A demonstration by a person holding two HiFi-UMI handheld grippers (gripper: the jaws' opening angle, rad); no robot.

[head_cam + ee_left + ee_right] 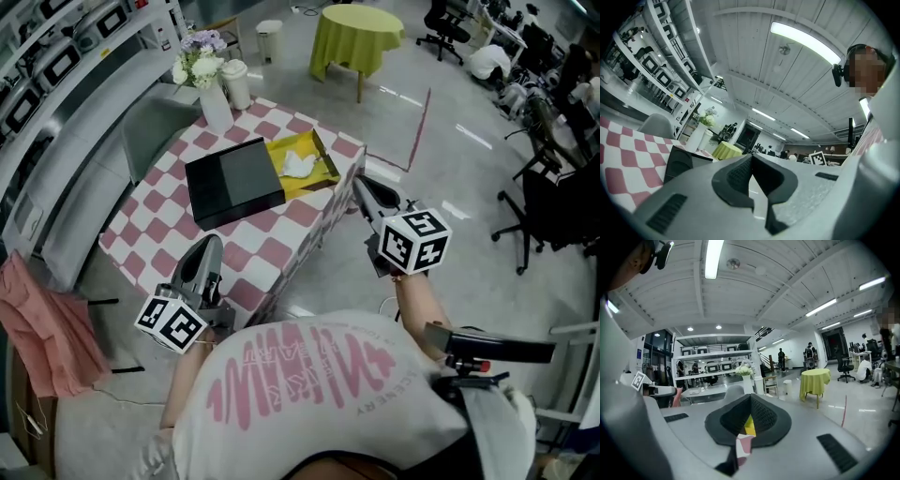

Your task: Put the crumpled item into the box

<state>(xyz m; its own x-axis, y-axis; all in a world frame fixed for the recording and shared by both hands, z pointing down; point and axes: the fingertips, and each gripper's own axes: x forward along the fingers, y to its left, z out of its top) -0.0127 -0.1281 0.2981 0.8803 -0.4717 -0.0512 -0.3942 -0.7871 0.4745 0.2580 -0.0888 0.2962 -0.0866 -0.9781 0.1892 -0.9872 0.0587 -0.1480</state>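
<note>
A yellow box [312, 178] lies open on the pink-and-white checked table [159, 234], with a white crumpled item [299, 164] inside it. Its black lid [233, 181] lies beside it on the left. My left gripper [210, 246] hangs at the table's near edge, jaws shut and empty. My right gripper [361, 185] is off the table's right edge, close to the box, jaws shut with nothing held. In the right gripper view a sliver of the yellow box [750, 425] shows between the tips. The left gripper view shows the black lid [682, 162] low at left.
A white vase of flowers [208, 82] and a white cup [235, 82] stand at the table's far corner. A grey chair [155, 122] sits behind the table, a pink cloth [42, 328] at left. A table with a green cloth [356, 33] and office chairs [553, 202] stand farther off.
</note>
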